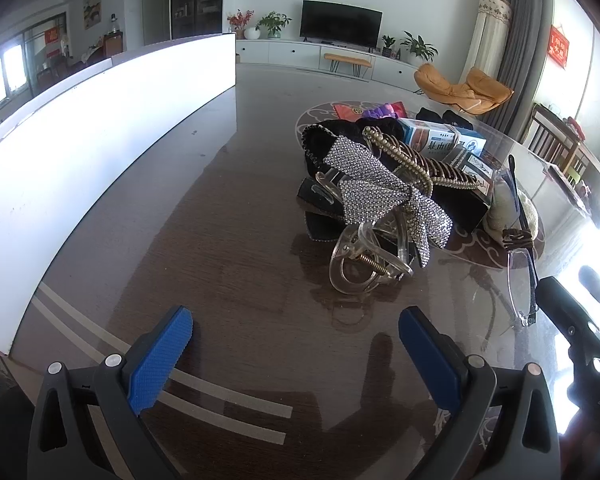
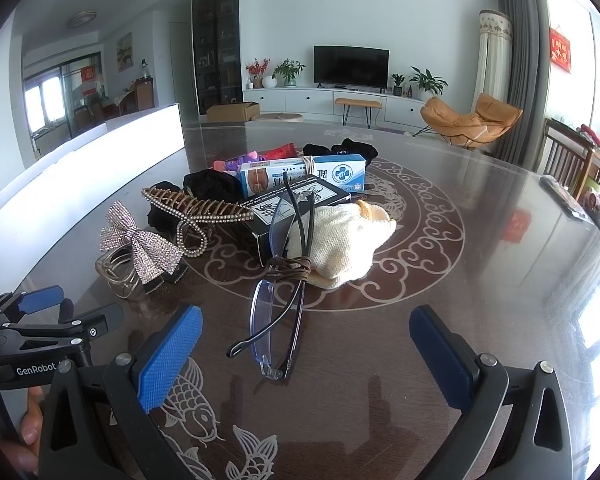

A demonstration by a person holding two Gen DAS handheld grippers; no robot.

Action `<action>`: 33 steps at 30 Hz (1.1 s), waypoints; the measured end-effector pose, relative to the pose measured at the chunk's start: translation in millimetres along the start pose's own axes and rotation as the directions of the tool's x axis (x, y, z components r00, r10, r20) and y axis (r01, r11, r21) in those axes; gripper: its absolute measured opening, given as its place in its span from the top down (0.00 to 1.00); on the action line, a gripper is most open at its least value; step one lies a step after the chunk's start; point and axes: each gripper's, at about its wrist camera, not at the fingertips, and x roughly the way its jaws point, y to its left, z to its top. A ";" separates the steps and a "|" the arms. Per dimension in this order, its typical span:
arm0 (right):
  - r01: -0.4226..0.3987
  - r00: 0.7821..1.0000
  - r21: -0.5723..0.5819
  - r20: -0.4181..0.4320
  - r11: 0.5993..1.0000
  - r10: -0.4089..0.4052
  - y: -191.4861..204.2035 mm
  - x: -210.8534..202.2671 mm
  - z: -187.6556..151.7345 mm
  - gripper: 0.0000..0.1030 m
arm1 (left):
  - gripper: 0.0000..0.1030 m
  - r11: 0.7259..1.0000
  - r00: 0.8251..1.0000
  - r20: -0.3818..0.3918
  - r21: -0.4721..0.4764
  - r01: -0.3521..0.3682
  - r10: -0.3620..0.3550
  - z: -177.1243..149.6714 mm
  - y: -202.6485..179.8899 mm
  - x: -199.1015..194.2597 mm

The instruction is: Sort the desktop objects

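A pile of small objects lies on the dark glass-topped table [image 2: 480,280]. A rhinestone bow clip [image 1: 384,192] [image 2: 140,244] rests over a clear claw clip [image 1: 364,264] [image 2: 118,276]. A pearl comb clip [image 1: 416,164] [image 2: 196,208], a black box [image 2: 296,204], a blue-white box [image 1: 440,140] [image 2: 304,172], a cream knitted cloth [image 2: 348,240] and folded glasses [image 2: 284,304] [image 1: 520,280] lie beside them. My left gripper [image 1: 296,352] is open and empty, short of the claw clip. My right gripper [image 2: 306,356] is open and empty, with the glasses' near end between its fingers.
A long white bin [image 1: 80,152] [image 2: 84,168] stands along the table's left side. Black cloth items [image 2: 340,148] and purple and red things [image 2: 260,156] lie behind the boxes. Wooden chairs [image 2: 576,160] stand at the right edge. The left gripper shows at the right view's left edge [image 2: 40,320].
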 end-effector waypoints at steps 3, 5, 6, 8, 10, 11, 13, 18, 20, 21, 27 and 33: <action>-0.001 1.000 0.005 -0.004 1.000 0.001 -0.8 0.7 0.8 0.00 | 0.00 1.000 1.000 0.000 0.000 0.000 0.000 0.0 -0.3 0.1; -0.002 1.000 0.008 -0.006 1.000 0.002 -0.9 1.0 1.3 0.00 | 0.00 1.000 1.000 0.000 0.000 0.000 0.000 0.0 -0.4 0.1; -0.002 1.000 0.010 -0.007 1.000 0.002 -1.4 1.0 1.6 0.00 | 0.00 1.000 1.000 0.000 -0.001 0.001 -0.001 0.0 -0.4 0.1; -0.002 1.000 0.011 -0.008 1.000 0.002 -1.4 0.6 1.7 0.00 | 0.00 1.000 1.000 0.000 -0.002 0.002 -0.002 -0.1 -0.5 -0.3; -0.003 1.000 0.011 -0.009 1.000 0.003 -1.2 0.3 1.6 0.00 | 0.00 1.000 1.000 0.000 -0.002 0.002 -0.002 -0.1 -0.6 -0.3; -0.003 1.000 0.011 -0.009 1.000 0.003 -1.5 0.5 1.7 0.00 | 0.00 1.000 1.000 0.000 -0.002 0.002 -0.002 -0.1 -0.6 -0.3; -0.003 1.000 0.012 -0.008 1.000 0.003 -1.7 0.7 1.9 0.00 | 0.00 1.000 1.000 0.000 -0.002 0.002 -0.002 0.0 -0.5 -0.3; -0.004 1.000 0.015 -0.012 1.000 0.004 -2.1 1.6 2.1 0.00 | 0.00 1.000 1.000 0.000 -0.002 0.001 -0.001 0.0 -0.5 -0.2; -0.004 1.000 0.016 -0.013 1.000 0.004 -2.2 1.9 2.0 0.00 | 0.00 1.000 1.000 -0.001 -0.001 -0.001 0.001 0.0 -0.8 -0.1; -0.004 1.000 0.017 -0.014 1.000 0.004 -2.1 2.0 1.8 0.00 | 0.00 1.000 1.000 -0.001 0.000 -0.001 0.001 0.2 -0.8 0.0; -0.004 1.000 0.021 -0.022 1.000 0.005 -3.1 3.1 2.6 0.00 | 0.00 1.000 1.000 -0.003 -0.007 0.005 -0.005 1.0 1.0 -0.7; -0.002 1.000 0.020 -0.028 1.000 0.002 -3.5 4.6 3.8 0.00 | 0.00 1.000 1.000 -0.006 -0.010 0.009 -0.009 2.0 1.4 -1.3</action>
